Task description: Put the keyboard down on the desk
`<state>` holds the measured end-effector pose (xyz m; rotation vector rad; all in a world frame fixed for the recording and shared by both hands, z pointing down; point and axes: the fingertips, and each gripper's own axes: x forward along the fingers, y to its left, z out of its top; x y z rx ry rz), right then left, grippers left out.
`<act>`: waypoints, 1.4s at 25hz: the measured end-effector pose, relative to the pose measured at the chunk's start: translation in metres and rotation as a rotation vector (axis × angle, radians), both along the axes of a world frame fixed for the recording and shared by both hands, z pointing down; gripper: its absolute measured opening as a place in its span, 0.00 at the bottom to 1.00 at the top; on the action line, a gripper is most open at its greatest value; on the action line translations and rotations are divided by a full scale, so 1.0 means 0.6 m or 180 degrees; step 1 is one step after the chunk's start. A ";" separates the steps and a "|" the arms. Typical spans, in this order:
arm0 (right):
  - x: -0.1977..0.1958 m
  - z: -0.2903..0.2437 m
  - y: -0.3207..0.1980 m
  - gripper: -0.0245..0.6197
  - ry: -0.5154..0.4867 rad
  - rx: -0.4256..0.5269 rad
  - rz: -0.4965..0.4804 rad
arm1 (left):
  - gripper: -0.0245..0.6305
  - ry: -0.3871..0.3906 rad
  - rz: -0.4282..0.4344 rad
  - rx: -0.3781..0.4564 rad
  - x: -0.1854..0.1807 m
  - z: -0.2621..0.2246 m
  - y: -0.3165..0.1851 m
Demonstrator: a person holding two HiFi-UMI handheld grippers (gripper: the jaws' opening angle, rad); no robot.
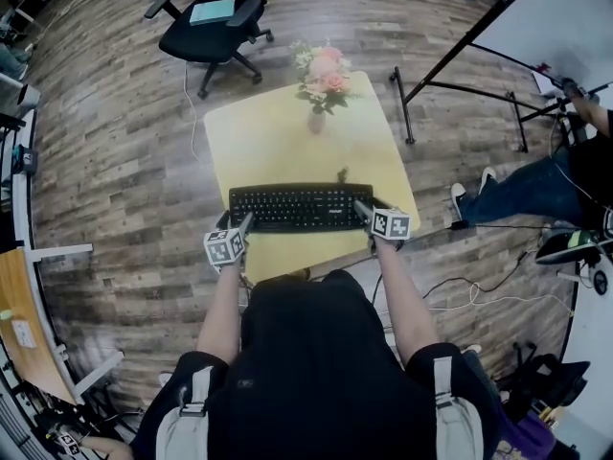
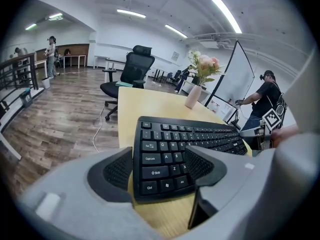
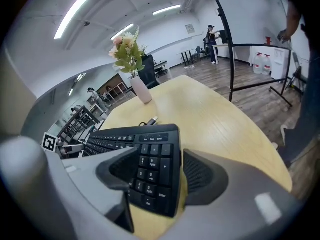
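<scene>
head view: the long black plastic keyboard (image 1: 299,207) lies flat on the pale yellow wooden tabletop (image 1: 278,132), its long side going left to right. my left tool (image 2: 159,164) and right tool (image 3: 160,166) stand spread round its two ends, not pinching.

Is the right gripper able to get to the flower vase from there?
Probably yes. The right gripper is open, with the end of the keyboard loose between its jaws, and nothing stands on the table between it and the vase. It would only have to lift over the keyboard.
</scene>
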<state>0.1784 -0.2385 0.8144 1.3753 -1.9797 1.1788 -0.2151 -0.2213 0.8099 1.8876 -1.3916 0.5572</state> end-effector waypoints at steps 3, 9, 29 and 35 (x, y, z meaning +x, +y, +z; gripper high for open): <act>0.011 -0.010 0.001 0.48 0.0002 0.0052 0.0050 | 0.55 -0.0005 0.0004 0.0011 -0.001 -0.001 0.007; 0.005 -0.041 0.008 0.48 -0.0138 0.0287 -0.0164 | 0.55 -0.0061 0.0114 0.0083 0.009 -0.014 0.019; -0.074 -0.106 0.133 0.05 0.0141 0.0839 -0.1690 | 0.05 0.0094 0.0704 0.0514 0.108 -0.129 0.108; -0.063 -0.114 0.167 0.05 0.0127 0.0858 -0.1719 | 0.05 0.0063 0.0714 0.0552 0.126 -0.149 0.146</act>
